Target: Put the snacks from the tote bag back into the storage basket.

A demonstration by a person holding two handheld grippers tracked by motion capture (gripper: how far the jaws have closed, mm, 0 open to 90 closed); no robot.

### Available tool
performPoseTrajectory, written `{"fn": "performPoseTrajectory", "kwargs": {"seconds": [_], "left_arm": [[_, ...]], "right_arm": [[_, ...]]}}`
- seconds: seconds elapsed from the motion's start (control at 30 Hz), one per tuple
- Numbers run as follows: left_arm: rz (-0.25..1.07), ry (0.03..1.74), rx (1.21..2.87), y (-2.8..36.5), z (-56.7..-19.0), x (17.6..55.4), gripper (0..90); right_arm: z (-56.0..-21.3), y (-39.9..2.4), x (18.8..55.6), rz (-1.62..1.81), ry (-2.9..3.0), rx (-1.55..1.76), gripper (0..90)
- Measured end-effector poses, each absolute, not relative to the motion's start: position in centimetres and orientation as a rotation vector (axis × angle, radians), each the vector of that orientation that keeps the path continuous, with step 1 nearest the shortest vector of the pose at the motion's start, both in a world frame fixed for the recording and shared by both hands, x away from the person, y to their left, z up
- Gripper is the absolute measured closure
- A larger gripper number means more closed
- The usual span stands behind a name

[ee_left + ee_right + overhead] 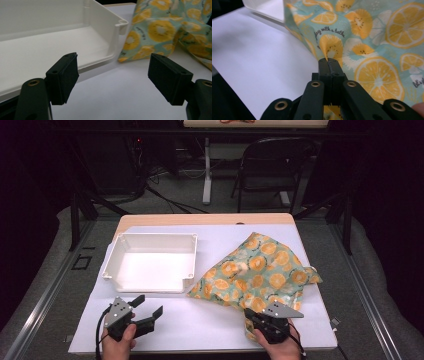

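right claw (329, 62) pinching cloth (257, 272) edge, lower right | left claw (148, 304) spread, unused | cloth outside white bin (150, 240) — judged early

From the high view I see the white tabletop (210, 320) lit brightly from overhead, while the room behind it falls off to near black. The white tray (150, 262) glares slightly on its floor and casts a soft, short shadow. In the left gripper view the near black pads (63, 77) are soft and the background cloth (160, 30) is mildly blurred. In the right gripper view the cloth print is sharp mid-frame and the lower left corner goes dark.
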State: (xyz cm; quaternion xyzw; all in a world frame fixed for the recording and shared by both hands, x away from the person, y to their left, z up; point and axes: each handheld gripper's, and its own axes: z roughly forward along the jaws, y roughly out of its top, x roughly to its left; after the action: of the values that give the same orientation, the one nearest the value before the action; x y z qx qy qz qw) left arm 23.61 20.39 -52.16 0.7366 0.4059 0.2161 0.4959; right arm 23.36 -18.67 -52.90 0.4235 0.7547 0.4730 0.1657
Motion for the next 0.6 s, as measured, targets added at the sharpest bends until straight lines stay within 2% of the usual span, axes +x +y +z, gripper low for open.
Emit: {"fn": "performPoseTrajectory", "kwargs": {"seconds": [0.2, 0.4, 0.43, 0.6], "left_arm": [[0.484, 0.902, 1.802, 17.4, -52.0, 23.9, 24.2], [0.471, 0.850, 1.787, 14.6, -51.3, 25.1, 24.3], [0.466, 0.844, 1.779, 14.2, -51.2, 25.2, 24.3], [0.420, 0.845, 1.757, 13.2, -51.2, 25.6, 24.3]], "right_arm": [[-53.2, -14.4, 24.2, 1.418, 2.161, 1.215, 90.0], [-53.3, -11.1, 26.6, 1.528, 2.156, 1.217, 90.0], [-53.2, -10.7, 26.9, 1.548, 2.191, 1.182, 87.7], [-51.9, -11.5, 26.6, 1.605, 2.274, 1.070, 50.3]]}}
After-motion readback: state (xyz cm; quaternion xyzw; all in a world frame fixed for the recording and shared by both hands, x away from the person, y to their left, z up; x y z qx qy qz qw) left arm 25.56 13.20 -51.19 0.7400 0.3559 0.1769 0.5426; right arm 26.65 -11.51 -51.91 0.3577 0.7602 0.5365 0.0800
